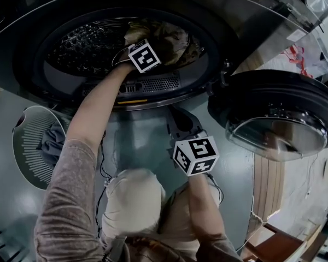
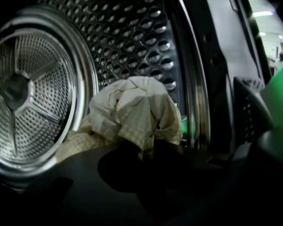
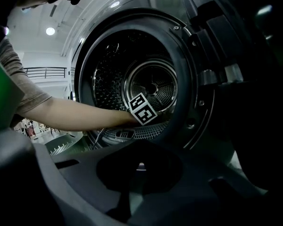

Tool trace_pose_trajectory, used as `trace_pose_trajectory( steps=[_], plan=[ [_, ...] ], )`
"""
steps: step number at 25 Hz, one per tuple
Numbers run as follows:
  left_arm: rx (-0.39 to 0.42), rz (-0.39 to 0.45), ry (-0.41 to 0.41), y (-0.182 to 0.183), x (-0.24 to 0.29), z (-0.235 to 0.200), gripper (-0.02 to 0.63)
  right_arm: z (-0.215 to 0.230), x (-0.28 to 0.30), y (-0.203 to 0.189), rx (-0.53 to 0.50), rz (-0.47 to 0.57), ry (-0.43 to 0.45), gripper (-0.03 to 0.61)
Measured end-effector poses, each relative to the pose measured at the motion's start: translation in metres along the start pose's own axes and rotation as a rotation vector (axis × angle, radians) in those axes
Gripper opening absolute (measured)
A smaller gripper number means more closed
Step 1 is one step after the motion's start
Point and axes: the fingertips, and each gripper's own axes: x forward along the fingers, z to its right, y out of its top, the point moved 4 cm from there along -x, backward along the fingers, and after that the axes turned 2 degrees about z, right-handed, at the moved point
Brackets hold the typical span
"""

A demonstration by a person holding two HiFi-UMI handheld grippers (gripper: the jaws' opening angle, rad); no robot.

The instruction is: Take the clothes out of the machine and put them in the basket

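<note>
Reaching into the drum (image 2: 132, 36) of the machine, my left gripper (image 2: 145, 147) has its dark jaws pinched on a crumpled cream checked cloth (image 2: 134, 112). In the head view that cloth (image 1: 172, 40) lies bunched at the far side of the drum, just past the left gripper's marker cube. My right gripper (image 3: 139, 166) is shut and holds nothing; it hangs outside, in front of the machine's opening (image 3: 132, 79). The white slatted basket (image 1: 22, 127) stands on the floor at the left, with a grey garment (image 1: 52, 141) in it.
The round door (image 1: 276, 113) is swung open to the right of the opening. A perforated lint grille (image 1: 158, 83) runs along the lower rim. Cables hang by the person's knees (image 1: 134, 195). A wooden floor strip (image 1: 268, 184) lies at the right.
</note>
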Motion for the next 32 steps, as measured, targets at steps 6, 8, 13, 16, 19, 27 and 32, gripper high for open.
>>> trace_pose_trajectory(
  steps=[6, 8, 13, 16, 19, 27, 32],
  plan=[
    [0.135, 0.004, 0.084, 0.019, -0.037, -0.001, 0.052, -0.004, 0.005, -0.003, -0.004, -0.009, 0.033, -0.003],
    [0.114, 0.026, 0.089, 0.028, -0.052, -0.001, 0.052, -0.002, 0.005, -0.004, -0.003, -0.011, 0.036, -0.003],
    [0.071, 0.068, 0.100, 0.035, -0.088, 0.008, 0.052, -0.002, 0.006, 0.000, -0.001, 0.017, 0.064, -0.003],
    [0.036, 0.091, 0.102, 0.036, -0.110, 0.020, 0.052, -0.007, 0.007, -0.004, -0.026, 0.015, 0.084, -0.003],
    [0.006, 0.132, 0.110, 0.040, -0.134, 0.036, 0.051, -0.006, 0.008, -0.011, -0.052, -0.006, 0.090, -0.003],
    [-0.070, 0.229, 0.172, 0.046, -0.208, 0.069, 0.051, -0.005, 0.014, -0.015, -0.035, -0.008, 0.119, -0.003],
    [-0.164, 0.322, 0.206, 0.043, -0.257, 0.085, 0.050, -0.006, 0.013, -0.013, -0.024, 0.008, 0.133, -0.003]
  ],
)
